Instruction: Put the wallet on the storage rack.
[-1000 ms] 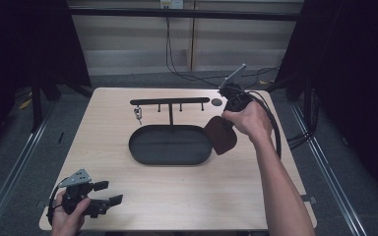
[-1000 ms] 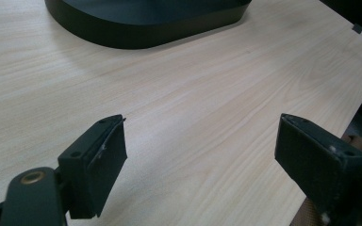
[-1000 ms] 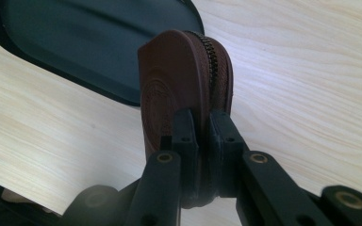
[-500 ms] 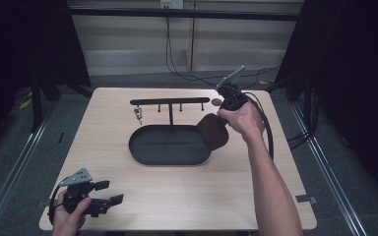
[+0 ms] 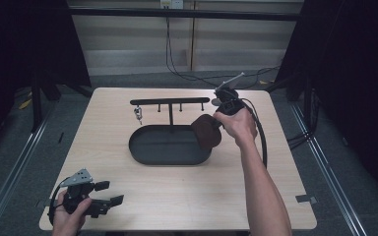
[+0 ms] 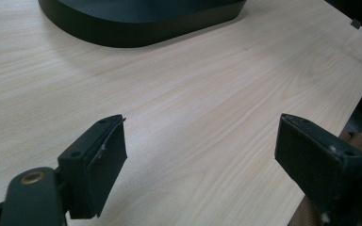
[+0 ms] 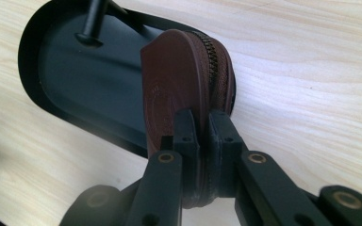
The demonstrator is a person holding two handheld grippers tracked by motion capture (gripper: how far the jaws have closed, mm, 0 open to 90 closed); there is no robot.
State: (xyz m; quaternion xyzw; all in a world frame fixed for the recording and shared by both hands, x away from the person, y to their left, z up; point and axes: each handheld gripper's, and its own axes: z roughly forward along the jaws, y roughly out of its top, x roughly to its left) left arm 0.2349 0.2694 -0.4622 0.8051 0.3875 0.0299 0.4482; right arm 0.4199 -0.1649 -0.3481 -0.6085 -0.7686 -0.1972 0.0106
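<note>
A brown zipped leather pouch hangs in my right gripper, whose jaws are shut on its edge. In the high view the pouch sits over the right end of the black oval tray. A black T-shaped stand rises from the tray, with a small key-like item hanging at its left end. My left gripper rests near the table's front left corner, held by a hand, jaws wide open. Its fingers frame bare wood, and the tray's edge lies beyond them.
The light wooden table has free room in front of the tray. A cable loops from the right gripper along the forearm. Dark floor and metal rails surround the table.
My right gripper has come down and slightly left with the pouch, toward the tray's right end. The left gripper has stayed where it was.
</note>
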